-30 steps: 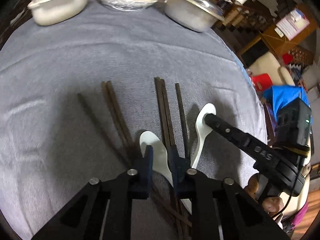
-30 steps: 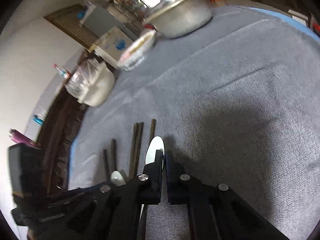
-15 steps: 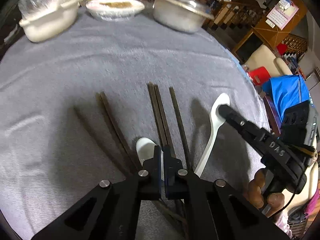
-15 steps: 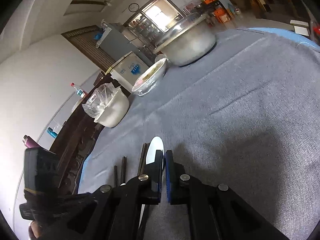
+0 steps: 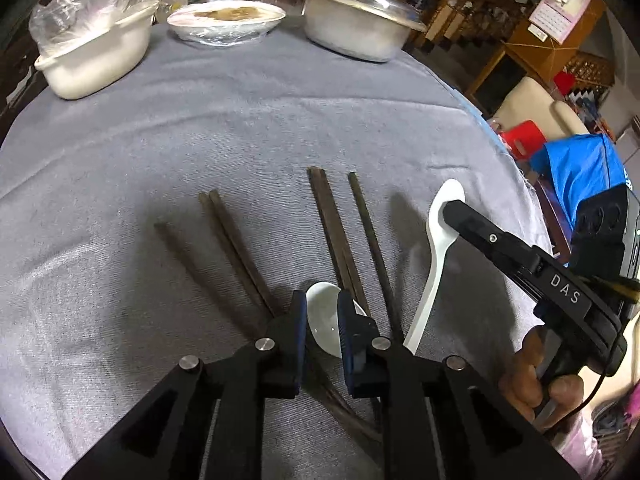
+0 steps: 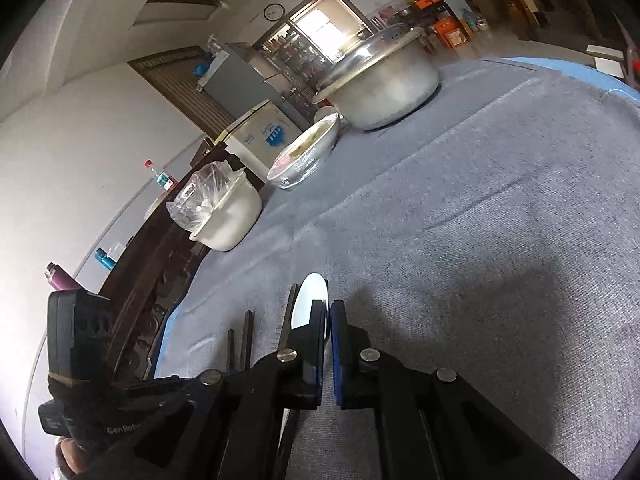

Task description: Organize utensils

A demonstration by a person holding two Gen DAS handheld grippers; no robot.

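A: Fingers first. Your left gripper point(image 5: 323, 316) is only a crack open and opening; the bowl of the near white spoon point(image 5: 325, 320) sits in the gap, and I can't see the pads pressing on it.

B: And my right?

A: Right gripper point(image 6: 329, 344) is shut tight. Its tips are at the bowl of the far white spoon point(image 5: 434, 256); a grip can't be told from either view, it may just be pressing down.

B: Which way do the spoons lie?

A: In the left wrist view the near spoon's bowl is at 12 o'clock from your left fingers, handle hidden under the gripper. The far spoon is at 1 to 2 o'clock, long axis running from bowl at 1 o'clock down to the handle tip at 7, just beside your right-hand pad.

B: Chopsticks?

A: Dark chopsticks point(image 5: 340, 240) fan out on the grey table point(image 5: 200, 140) from 10 to 12 o'clock, long axes converging under your left gripper. Some are touching the near spoon.

B: Nearer hand for the next move?

A: My read: left for the near spoon and the sticks, right for the far spoon. Lining both spoons parallel looks like the step; sticks are not yet bundled.

B: Beyond that?

A: Lidded metal pot point(image 5: 360, 24), wrapped dish point(image 5: 226, 22), white tub point(image 5: 96, 56) at the far edge, well apart.
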